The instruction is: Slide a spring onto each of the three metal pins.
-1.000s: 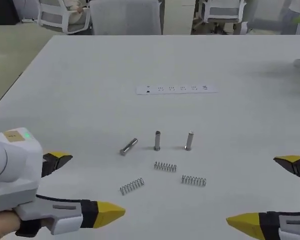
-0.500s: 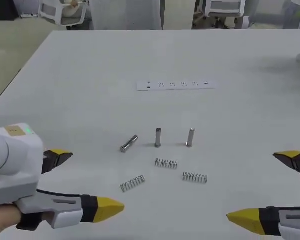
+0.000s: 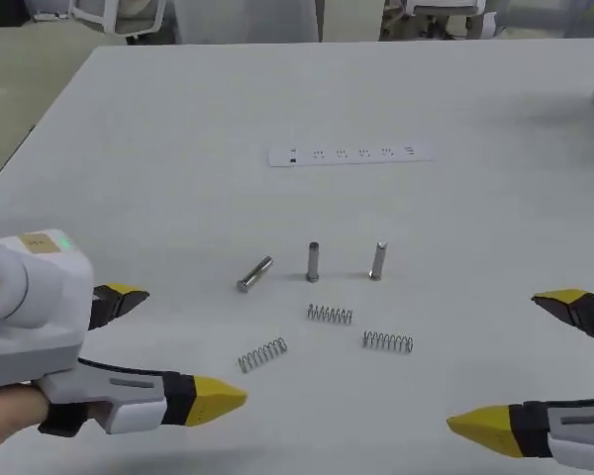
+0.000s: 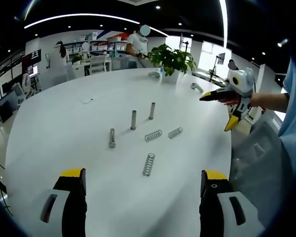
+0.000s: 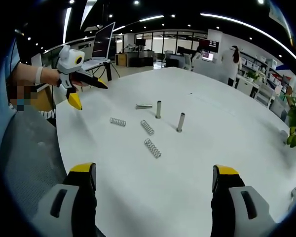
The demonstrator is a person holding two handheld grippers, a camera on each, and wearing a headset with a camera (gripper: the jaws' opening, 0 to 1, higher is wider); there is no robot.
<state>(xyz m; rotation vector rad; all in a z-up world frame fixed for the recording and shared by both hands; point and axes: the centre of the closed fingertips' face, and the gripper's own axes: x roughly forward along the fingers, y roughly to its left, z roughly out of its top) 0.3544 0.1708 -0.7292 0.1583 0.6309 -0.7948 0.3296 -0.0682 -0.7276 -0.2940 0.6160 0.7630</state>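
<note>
Three short silver metal pins sit near the middle of the white table (image 3: 129, 148) in the head view. The left pin (image 3: 255, 274) lies on its side at a slant, while the middle pin (image 3: 313, 262) and the right pin (image 3: 378, 260) stand upright. Just in front of them (on the side nearer the person) three small coiled wire springs lie flat on the tabletop, each loose and apart from the pins. The left spring (image 3: 262, 354) is nearest the person, the middle spring (image 3: 330, 315) lies just below the middle pin, and the right spring (image 3: 387, 342) lies below the right pin. Beyond the pins a flat white power strip (image 3: 348, 154) lies across the table.

The left gripper (image 3: 173, 346), white-bodied with yellow-tipped black jaws, is held at the lower left, well apart from the springs. Its jaws are spread wide with nothing between them. The right gripper (image 3: 515, 361) is held at the lower right, its jaws likewise spread wide and gripping nothing.

From the left gripper view, pins and springs lie ahead between that gripper's two jaws, and a leafy green potted plant (image 4: 172, 59) stands at the table's far edge.
</note>
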